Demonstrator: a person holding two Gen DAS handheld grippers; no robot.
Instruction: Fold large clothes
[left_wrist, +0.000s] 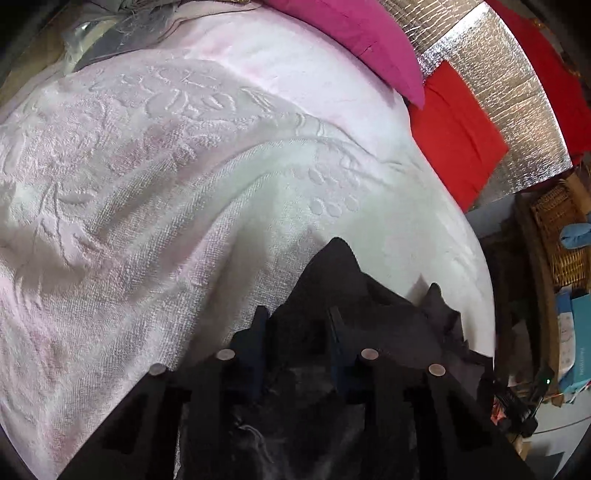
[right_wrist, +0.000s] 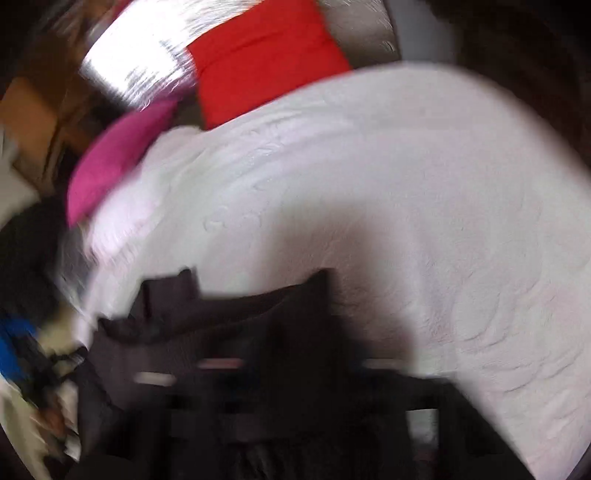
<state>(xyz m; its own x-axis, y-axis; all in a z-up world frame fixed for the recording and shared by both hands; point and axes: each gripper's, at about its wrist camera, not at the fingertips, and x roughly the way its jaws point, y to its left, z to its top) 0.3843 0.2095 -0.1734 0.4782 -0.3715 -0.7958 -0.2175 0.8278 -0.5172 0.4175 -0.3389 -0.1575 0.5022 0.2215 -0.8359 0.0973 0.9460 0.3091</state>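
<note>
This is a bedroom in a home. A bed (left_wrist: 388, 122) fills most of both views, and it is covered with a pale pink bedspread (left_wrist: 147, 192) that has raised flower and leaf patterns. At the far end of the bed lie a magenta pillow (left_wrist: 354, 40) and a red pillow (left_wrist: 454, 133), leaning on a silver quilted panel (left_wrist: 498, 74). Beside the bed stands a wicker basket (left_wrist: 565, 240) with a blue thing in it, and below it there are some boxes (left_wrist: 576, 354) and small clutter. The right wrist view is blurred, but it shows the same pillows and bedspread
</note>
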